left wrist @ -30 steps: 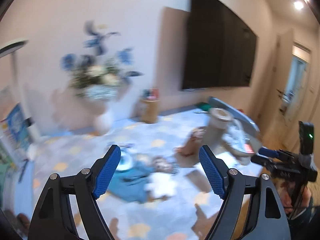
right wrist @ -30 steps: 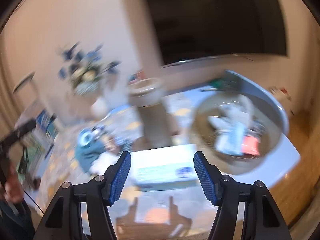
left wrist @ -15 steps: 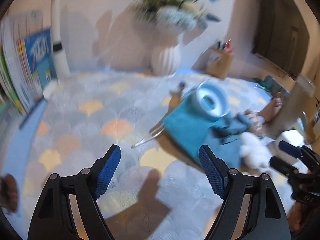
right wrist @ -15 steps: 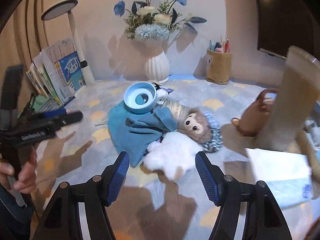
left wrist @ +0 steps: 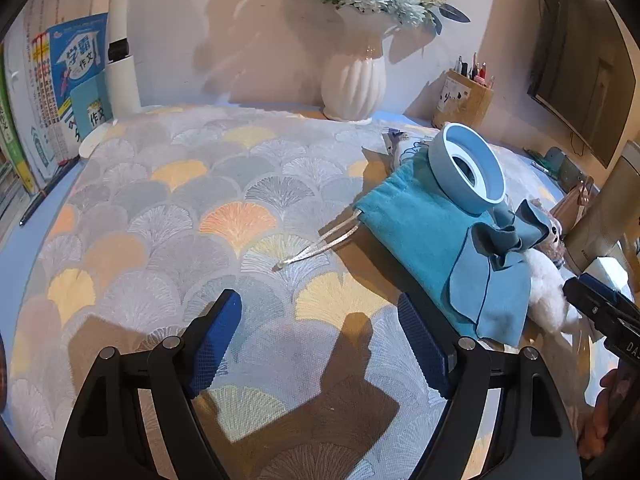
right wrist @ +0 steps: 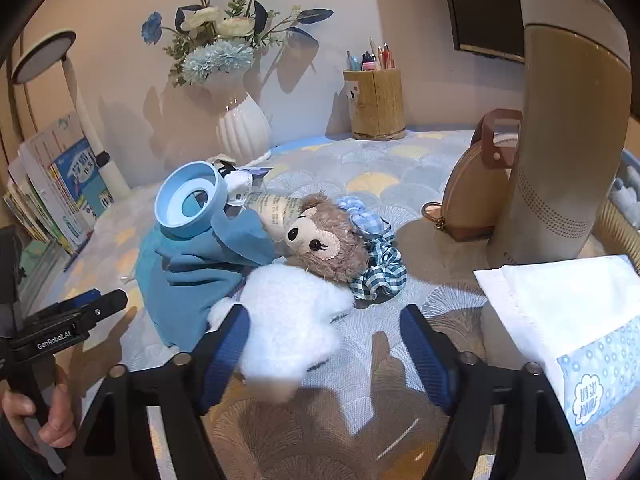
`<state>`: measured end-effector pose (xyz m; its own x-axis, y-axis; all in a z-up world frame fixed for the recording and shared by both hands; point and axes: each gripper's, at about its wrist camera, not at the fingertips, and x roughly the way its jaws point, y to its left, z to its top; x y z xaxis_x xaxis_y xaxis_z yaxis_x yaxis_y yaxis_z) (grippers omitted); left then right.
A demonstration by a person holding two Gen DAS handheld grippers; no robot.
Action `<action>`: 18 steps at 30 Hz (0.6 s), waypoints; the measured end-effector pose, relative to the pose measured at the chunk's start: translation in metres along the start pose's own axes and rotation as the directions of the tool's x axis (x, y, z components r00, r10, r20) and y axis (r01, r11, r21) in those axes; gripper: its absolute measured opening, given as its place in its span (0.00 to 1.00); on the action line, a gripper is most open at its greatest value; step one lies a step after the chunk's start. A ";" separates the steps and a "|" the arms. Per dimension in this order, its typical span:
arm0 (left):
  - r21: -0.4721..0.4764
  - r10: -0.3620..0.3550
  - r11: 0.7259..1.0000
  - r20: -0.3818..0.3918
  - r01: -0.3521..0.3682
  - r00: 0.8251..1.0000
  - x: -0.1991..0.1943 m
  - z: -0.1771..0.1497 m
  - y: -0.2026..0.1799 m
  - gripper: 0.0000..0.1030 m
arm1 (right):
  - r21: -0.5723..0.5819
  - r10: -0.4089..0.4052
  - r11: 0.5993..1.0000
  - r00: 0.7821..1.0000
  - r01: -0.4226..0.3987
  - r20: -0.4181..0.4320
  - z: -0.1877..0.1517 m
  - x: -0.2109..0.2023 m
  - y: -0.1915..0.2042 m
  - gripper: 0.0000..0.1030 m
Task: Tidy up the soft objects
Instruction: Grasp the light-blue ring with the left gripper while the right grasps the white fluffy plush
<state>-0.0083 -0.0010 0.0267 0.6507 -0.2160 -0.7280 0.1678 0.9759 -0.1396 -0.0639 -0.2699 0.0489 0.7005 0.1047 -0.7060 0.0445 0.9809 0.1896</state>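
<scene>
While the soft things lie heaped together near the middle of the table (left wrist: 168, 200), a white fluffy plush (right wrist: 288, 320) sits at the near edge of the heap, its near side reaching in between the spread blue pads of the right gripper (right wrist: 324, 344); those jaws have just been opening and the pads do not press on it. Touching the plush on its far side is a brown bear toy (right wrist: 320, 240) with a blue checked bow, lying on its side, and a checked scrunchie (right wrist: 380, 268) lies just beside the bear. To the left a teal drawstring pouch (left wrist: 416, 232) and a folded grey-blue cloth (left wrist: 496, 292) lie overlapped, with a pale blue ring-shaped thing (left wrist: 468, 168) resting tilted on the pouch. The left gripper (left wrist: 320, 336) hovers over bare patterned tablecloth just beside the pouch, jaws wide apart with nothing between them. Further out stand a white vase (right wrist: 244, 128) of blue flowers, a wooden pen holder (right wrist: 376, 104), a tall beige cylinder (right wrist: 568, 128), a round tan bag (right wrist: 476, 192), a tissue pack (right wrist: 568, 320) and books (left wrist: 52, 92) against the wall
</scene>
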 end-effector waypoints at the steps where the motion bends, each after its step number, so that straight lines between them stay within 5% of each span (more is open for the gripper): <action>1: 0.000 0.002 1.000 0.003 -0.002 1.000 -0.001 0.000 0.000 0.77 | -0.003 -0.004 1.000 1.000 0.004 0.004 0.000 -0.001 0.001 0.77; 18: 0.052 0.023 0.998 -0.015 -0.022 1.000 -0.008 -0.003 -0.014 0.77 | 0.001 -0.011 1.000 1.000 0.011 0.021 -0.004 -0.003 0.000 0.83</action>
<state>-0.0181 -0.0126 0.0320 0.6433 -0.1934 -0.7408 0.1917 0.9774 -0.0887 -0.0693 -0.2698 0.0484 0.7145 0.0907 -0.6937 0.0531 0.9817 0.1830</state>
